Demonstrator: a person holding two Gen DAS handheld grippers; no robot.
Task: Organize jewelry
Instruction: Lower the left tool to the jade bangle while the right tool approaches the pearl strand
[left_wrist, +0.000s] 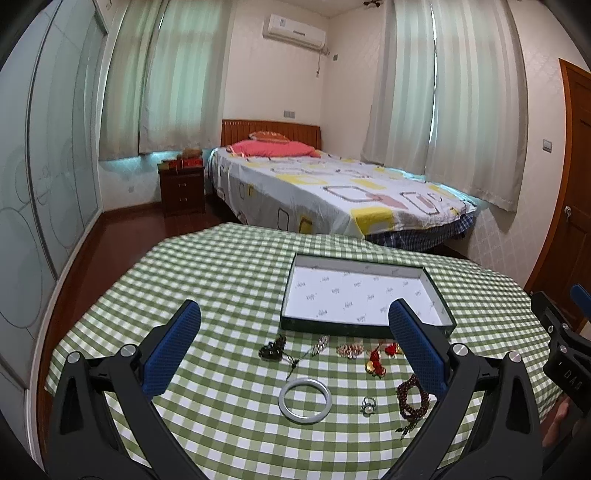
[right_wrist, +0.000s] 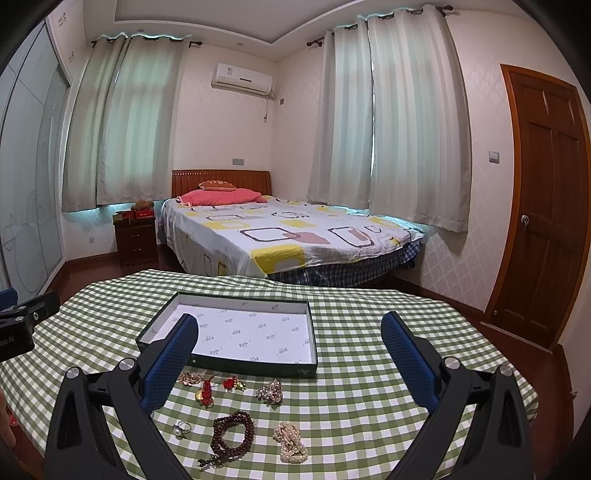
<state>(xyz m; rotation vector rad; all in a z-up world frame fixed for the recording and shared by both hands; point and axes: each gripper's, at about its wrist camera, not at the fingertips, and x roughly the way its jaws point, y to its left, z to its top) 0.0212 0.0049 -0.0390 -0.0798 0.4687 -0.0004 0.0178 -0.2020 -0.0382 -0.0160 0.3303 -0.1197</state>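
A shallow dark-green box (left_wrist: 364, 326) (right_wrist: 236, 363) with a white printed lining lies empty on the green checked table. Jewelry is spread in front of it. In the left wrist view I see a pale bangle (left_wrist: 305, 398), a ring (left_wrist: 368, 404), dark red beads (left_wrist: 410, 400), red charms (left_wrist: 376, 360), a dark pendant (left_wrist: 272, 349) and a silver chain (left_wrist: 319, 345). The right wrist view adds a pearl strand (right_wrist: 291, 442), a cluster brooch (right_wrist: 269, 392), the beads (right_wrist: 232, 434) and the ring (right_wrist: 181, 428). My left gripper (left_wrist: 293, 332) and right gripper (right_wrist: 290, 341) hover open above the pieces, holding nothing.
The table's checked cloth (left_wrist: 221, 273) ends just beyond the box. Behind it stands a bed (left_wrist: 332, 192) with a patterned sheet, a dark nightstand (left_wrist: 183, 184) to its left and a wooden door (right_wrist: 539, 206) on the right. Each gripper shows at the other view's edge.
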